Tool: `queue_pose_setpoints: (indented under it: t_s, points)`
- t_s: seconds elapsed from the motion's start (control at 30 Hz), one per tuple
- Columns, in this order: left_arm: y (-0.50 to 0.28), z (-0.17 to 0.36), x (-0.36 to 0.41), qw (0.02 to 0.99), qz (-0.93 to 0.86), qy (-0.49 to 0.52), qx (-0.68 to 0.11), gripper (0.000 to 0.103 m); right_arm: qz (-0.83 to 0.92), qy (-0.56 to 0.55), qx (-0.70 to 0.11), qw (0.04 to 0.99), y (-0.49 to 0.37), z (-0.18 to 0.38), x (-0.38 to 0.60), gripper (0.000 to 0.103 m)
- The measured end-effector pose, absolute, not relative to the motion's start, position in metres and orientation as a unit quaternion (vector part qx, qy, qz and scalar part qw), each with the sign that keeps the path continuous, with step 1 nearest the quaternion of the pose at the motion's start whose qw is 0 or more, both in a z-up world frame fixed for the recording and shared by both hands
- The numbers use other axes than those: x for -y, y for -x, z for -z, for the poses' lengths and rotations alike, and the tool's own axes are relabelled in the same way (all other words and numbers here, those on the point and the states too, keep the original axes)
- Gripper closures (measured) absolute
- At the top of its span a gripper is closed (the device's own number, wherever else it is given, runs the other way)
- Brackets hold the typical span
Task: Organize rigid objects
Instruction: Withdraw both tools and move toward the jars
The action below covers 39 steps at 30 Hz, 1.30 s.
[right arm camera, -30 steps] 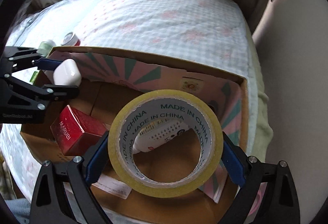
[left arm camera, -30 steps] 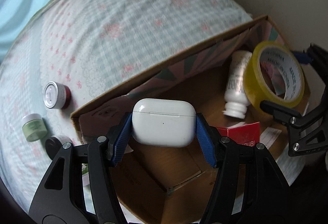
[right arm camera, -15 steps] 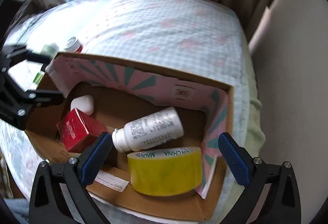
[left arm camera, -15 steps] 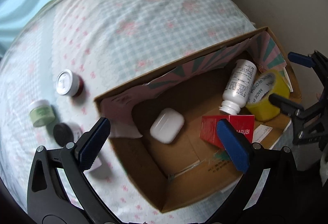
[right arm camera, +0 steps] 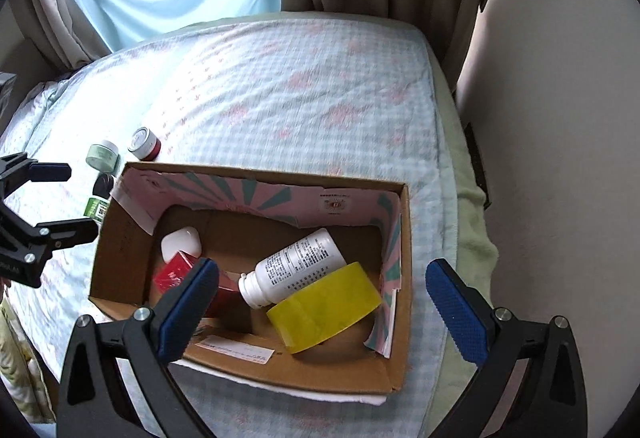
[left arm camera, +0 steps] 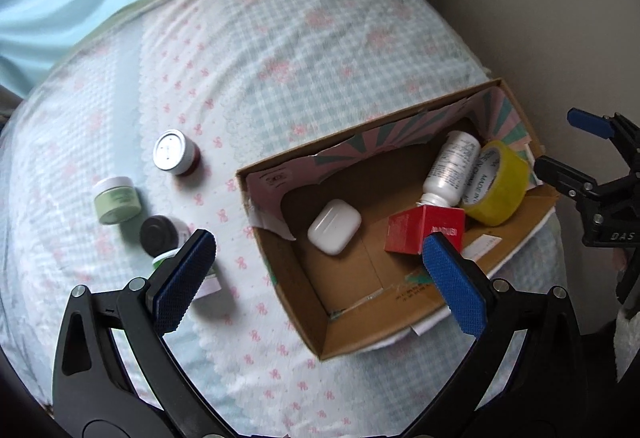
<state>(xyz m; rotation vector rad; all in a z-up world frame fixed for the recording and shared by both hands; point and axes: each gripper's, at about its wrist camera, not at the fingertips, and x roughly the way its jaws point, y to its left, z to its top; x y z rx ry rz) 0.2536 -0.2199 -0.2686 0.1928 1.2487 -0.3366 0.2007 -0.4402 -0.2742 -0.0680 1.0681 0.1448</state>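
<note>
Both released, jaws just sprung wide: left gripper (left arm camera: 318,270), right gripper (right arm camera: 322,302). White earbud case (left arm camera: 334,226) and yellow tape roll (right arm camera: 324,308) lying loose in cardboard box (right arm camera: 404,278).

matt cardboard box (right arm camera: 400,278), glossy plastic case (left arm camera: 334,226), cloth bedsheet (left arm camera: 280,57)

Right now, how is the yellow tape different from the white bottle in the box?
The tape is a yellow ring with a hole through it; the bottle is white and long, with small print. The tape rests on its rounded edge, while the bottle lies tipped over, its cap end low against the red box. Both sit touching inside the cardboard box.
</note>
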Motion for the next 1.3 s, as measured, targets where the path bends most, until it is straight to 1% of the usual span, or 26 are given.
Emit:
queue_pose_setpoints:
  t_s: [0.4, 0.53, 0.63, 0.77, 0.97, 1.07, 1.3]
  points:
    - [-0.209, 0.216, 0.176, 0.817, 0.128, -0.064, -0.558, 0.0, -0.055, -0.011, -0.484, 0.873, -0.165, 0.216, 0.413, 0.0]
    - [-0.191, 0.194, 0.149, 0.835, 0.12, -0.05, -0.534, 0.0, -0.07, -0.05, -0.487, 0.869, -0.151, 0.2, 0.399, 0.0]
    - [-0.182, 0.183, 0.127, 0.843, 0.111, -0.044, -0.524, 0.0, -0.069, -0.037, -0.483, 0.872, -0.137, 0.189, 0.379, 0.0]
    - [-0.175, 0.168, 0.094, 0.85, 0.103, -0.033, -0.515, 0.0, -0.067, -0.027, -0.48, 0.874, -0.119, 0.175, 0.345, 0.0]
    - [-0.164, 0.14, 0.041, 0.866, 0.1, -0.028, -0.49, 0.0, -0.06, -0.064, -0.481, 0.872, -0.11, 0.156, 0.302, 0.0]
    - [-0.161, 0.13, 0.011, 0.872, 0.097, -0.022, -0.48, 0.0, -0.061, -0.057, -0.478, 0.874, -0.109, 0.149, 0.272, 0.0]
    - [-0.169, 0.124, -0.068, 0.877, 0.071, 0.003, -0.475, 0.0, -0.073, -0.046, -0.48, 0.873, -0.118, 0.139, 0.198, 0.0]
